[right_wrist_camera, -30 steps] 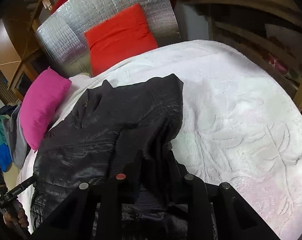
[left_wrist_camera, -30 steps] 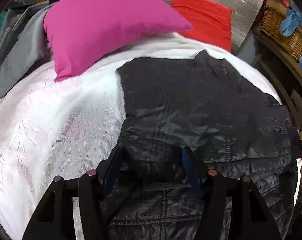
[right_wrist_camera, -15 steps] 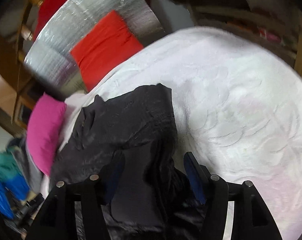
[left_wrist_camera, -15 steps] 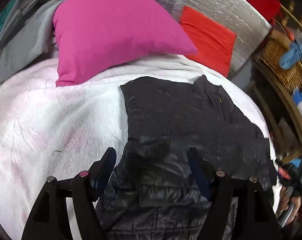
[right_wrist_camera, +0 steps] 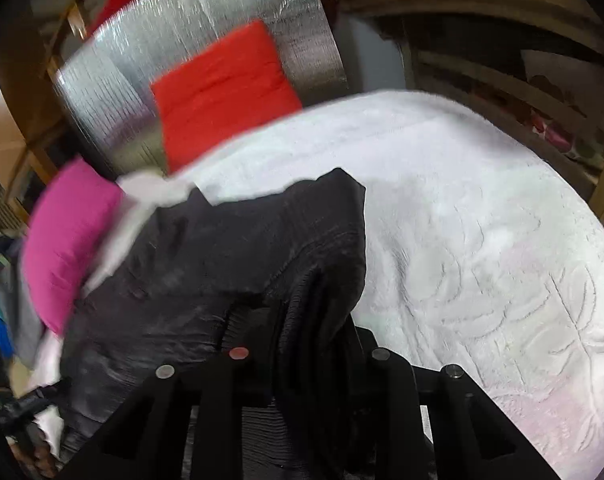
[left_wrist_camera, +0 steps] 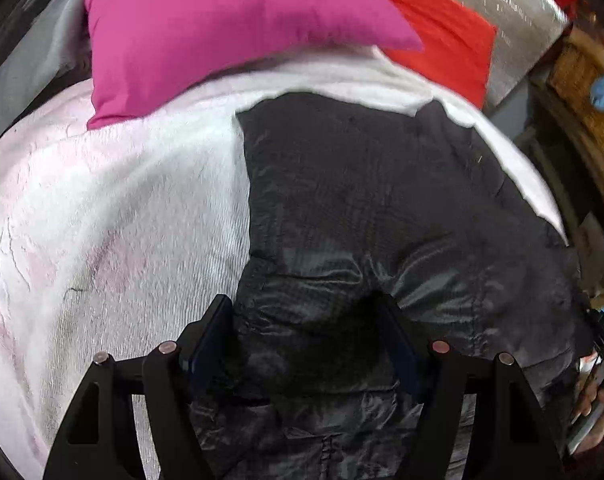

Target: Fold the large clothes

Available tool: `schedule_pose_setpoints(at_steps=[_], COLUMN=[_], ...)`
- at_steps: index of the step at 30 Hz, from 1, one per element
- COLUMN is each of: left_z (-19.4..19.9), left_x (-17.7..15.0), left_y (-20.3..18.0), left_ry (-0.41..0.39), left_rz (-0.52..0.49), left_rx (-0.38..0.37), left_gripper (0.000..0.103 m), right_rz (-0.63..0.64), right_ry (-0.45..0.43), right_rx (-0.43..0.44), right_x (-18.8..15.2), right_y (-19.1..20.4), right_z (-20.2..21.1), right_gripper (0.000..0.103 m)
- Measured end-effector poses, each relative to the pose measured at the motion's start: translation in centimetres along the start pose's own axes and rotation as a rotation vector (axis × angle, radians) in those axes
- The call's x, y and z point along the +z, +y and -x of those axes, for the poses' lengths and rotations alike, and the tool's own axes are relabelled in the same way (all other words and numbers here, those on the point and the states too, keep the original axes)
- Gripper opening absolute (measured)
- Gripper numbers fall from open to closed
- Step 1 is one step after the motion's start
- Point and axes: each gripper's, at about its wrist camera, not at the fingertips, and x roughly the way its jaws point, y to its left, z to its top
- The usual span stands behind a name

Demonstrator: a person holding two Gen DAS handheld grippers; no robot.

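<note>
Two views. Left wrist: my left gripper [left_wrist_camera: 306, 340] is spread wide, nothing pinched, jacket [left_wrist_camera: 382, 208] lying straight ahead of and under its fingers on the white bedspread [left_wrist_camera: 114, 216], pink pillow [left_wrist_camera: 222, 28] beyond. Right wrist: my right gripper [right_wrist_camera: 306, 344] looks pressed together on a bunched jacket fold just ahead. Progress, my guess: sleeve side tucked in, most folding left; lower half not doubled yet.

Jacket [left_wrist_camera: 382, 220]: dark cloth with a faint sheen; bedspread [left_wrist_camera: 114, 216]: white textured cloth; pillow [left_wrist_camera: 222, 24]: matt pink fabric; panel [right_wrist_camera: 206, 32]: shiny crinkled foil
</note>
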Motion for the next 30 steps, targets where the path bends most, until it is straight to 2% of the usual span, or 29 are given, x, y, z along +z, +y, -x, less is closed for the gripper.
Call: schedule_pose_setpoints(at_steps=[1,2,4,5,6,7,10,15,19,22,24,26,30], left_z=[-0.1,-0.1,0.4,0.7,0.9,1.3,3.4,8.0,10.4,12.1,13.3,14.2,15.4], left_x=[-0.1,-0.1,-0.4,-0.6,-0.7,-0.9,-2.0,-5.1,-8.4,-11.7,-14.0,-16.2,-20.4], left_y=[-0.1,-0.2,-0.3,-0.2,0.0,0.2,0.5,0.6,1.4,2.7,4.2,5.6,7.5], left_ry=[0.004,0.002,0.003,-0.003,-0.007,-0.01,-0.048,-0.149,-0.178,-0.19,-0.197,-0.191,-0.175], left_rz=[-0.008,-0.016,-0.024,-0.022,-0.02,-0.02,-0.035,-0.114,-0.161,-0.178,-0.152,-0.113,-0.066], left_rx=[0.008,0.015,0.026,0.025,0.022,0.02,0.014,0.043,0.054,0.065,0.069,0.043,0.008], left_gripper=[0.076,0.076,0.076,0.076,0.076,0.076,0.076,0.076,0.076,0.076,0.076,0.076,0.076], right_rz=[-0.007,-0.021,-0.049,-0.061,-0.067,-0.066,-0.034,-0.025,-0.038,-0.021,-0.014,-0.016,-0.006], right_ry=[0.031,0.022,0.029,0.027,0.018,0.001,-0.027,-0.074,-0.1,-0.101,-0.102,-0.088,-0.013], right_rx=[-0.002,0.012,0.04,0.054,0.068,0.075,0.072,0.114,0.168,0.198,0.217,0.218,0.211], right_x=[-0.2,-0.3,0.2,0.3,0.1,-0.1,-0.7,-2.7,-5.6,-8.7,-11.4,-13.7,-17.7], right_y=[-0.3,-0.6,-1.0,-1.2,-1.6,-1.8,-1.7,-2.1,-2.8,-3.3,-4.3,-5.2,-6.4], right_z=[-1.0,-0.9,0.1,0.9,1.5,2.3,4.2,7.8,11.4,13.7,15.6,16.5,17.0], right_gripper=[0.032,0.034,0.035,0.04,0.05,0.055,0.055,0.057,0.065,0.066,0.067,0.068,0.069])
